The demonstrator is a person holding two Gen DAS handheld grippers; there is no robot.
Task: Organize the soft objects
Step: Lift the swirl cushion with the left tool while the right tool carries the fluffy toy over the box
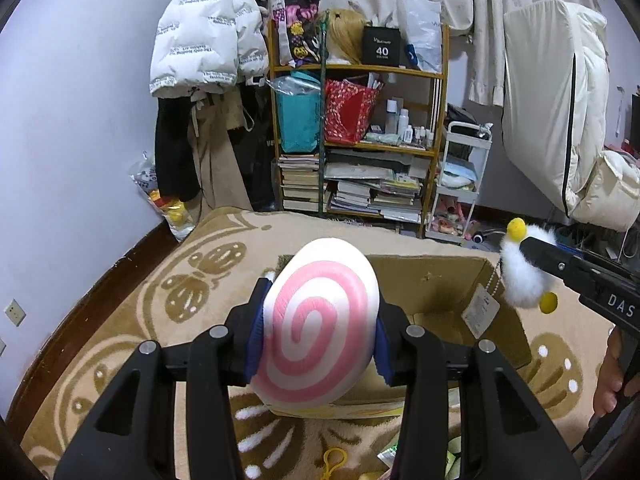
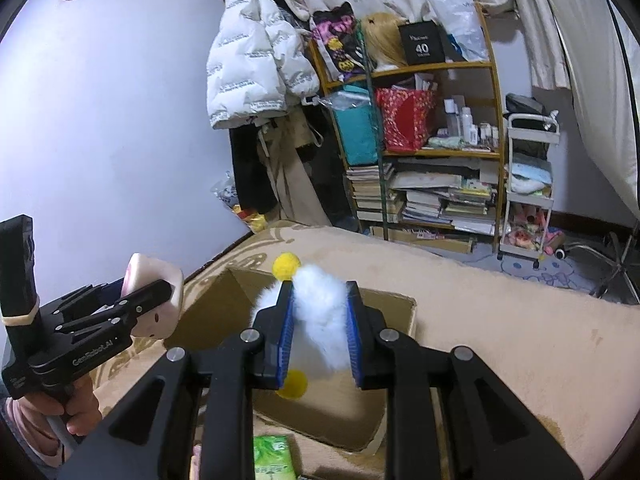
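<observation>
Left gripper: fingers pinch a swirl cushion, pink spiral on white, one blue pad on each flank. Cushion is held in the air above the near edge of an open cardboard box. From the right wrist view the same cushion sits just left of the box's left wall.

Right gripper: fingers nearly together, pinching a white fluffy toy with yellow pom-poms at top and bottom. Toy hangs over the box opening, not touching it. In the left wrist view the toy shows a bead chain and paper tag hanging down by the box's right wall.

Box stands on a beige patterned blanket covering the bed. A green packet lies on the blanket at the box's near side.
</observation>
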